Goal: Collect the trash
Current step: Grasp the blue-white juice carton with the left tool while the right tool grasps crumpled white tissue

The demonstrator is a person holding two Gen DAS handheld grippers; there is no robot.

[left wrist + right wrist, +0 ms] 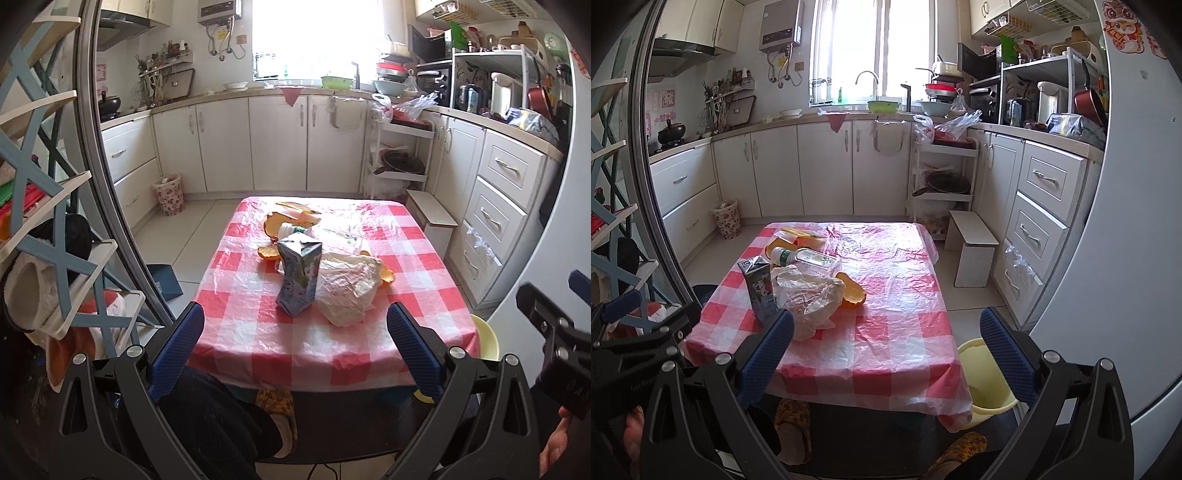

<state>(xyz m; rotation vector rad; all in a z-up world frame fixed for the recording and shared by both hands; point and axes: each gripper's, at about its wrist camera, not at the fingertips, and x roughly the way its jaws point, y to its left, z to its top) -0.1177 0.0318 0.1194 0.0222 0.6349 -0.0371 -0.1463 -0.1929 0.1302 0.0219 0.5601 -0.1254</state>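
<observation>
While both grippers hang short of the table's near edge, neither touches anything. On the left gripper [295,345] the two blue fingers [176,350] stand wide apart, with nothing between them but the checked cloth [258,332] and the trash beyond. The right gripper [886,350] is spread just as wide and is also empty; its left finger [764,354] overlaps the edge of the bag in that view, but whether it touches cannot be told.

All the trash lies in one heap on the left-middle of the table. A carton [299,277] stands upright, dented at the top, nearest the grippers. Just beside it on its right, touching it, sits a crumpled plastic bag [347,291]. Behind these a clear bottle [805,258] lies on its side, its white cap toward the left. Orange peels [853,293] lie around the heap, one at the bag's right side, others behind the bottle [273,225].

A yellow bin [982,373] stands on the floor at the table's near right corner, partly under the cloth's overhang. A flowered basket [169,194] stands by the far cabinets, well apart from the table.
</observation>
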